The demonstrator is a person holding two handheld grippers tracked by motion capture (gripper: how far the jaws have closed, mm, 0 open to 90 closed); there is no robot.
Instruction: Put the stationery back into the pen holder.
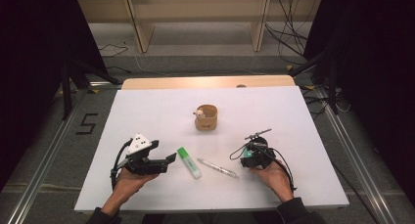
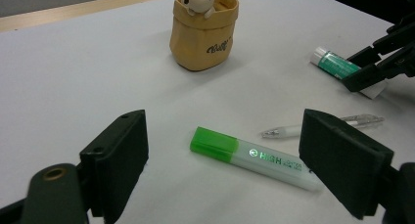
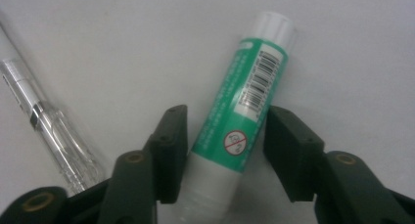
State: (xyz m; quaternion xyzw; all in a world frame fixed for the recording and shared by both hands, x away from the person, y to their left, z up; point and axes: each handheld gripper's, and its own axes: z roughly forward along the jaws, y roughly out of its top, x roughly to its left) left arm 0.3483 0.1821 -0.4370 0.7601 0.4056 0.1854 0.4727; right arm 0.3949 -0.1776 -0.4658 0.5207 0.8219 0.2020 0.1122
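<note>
A green-and-white glue stick with a white cap (image 3: 242, 121) is lying on the white worktop (image 1: 313, 116) near its front right corner, and it is being straddled by the right gripper (image 3: 225, 141), whose jaws are standing either side of its barrel; the left pad appears to be touching it, while a sliver of gap is being left at the right pad, so a firm pinch is not yet being shown. The grasping step is judged to be in hand: the jaws need closing fully before any lift. A clear plastic pen (image 3: 44, 121) is lying just beside. Further toward the front middle, a green-capped highlighter (image 2: 254, 158) is being framed by the left gripper (image 2: 222, 160), its jaws spread wide and empty. A tan pouch-shaped holder with a small bear (image 2: 204, 31) is standing at the worktop's centre.
</note>
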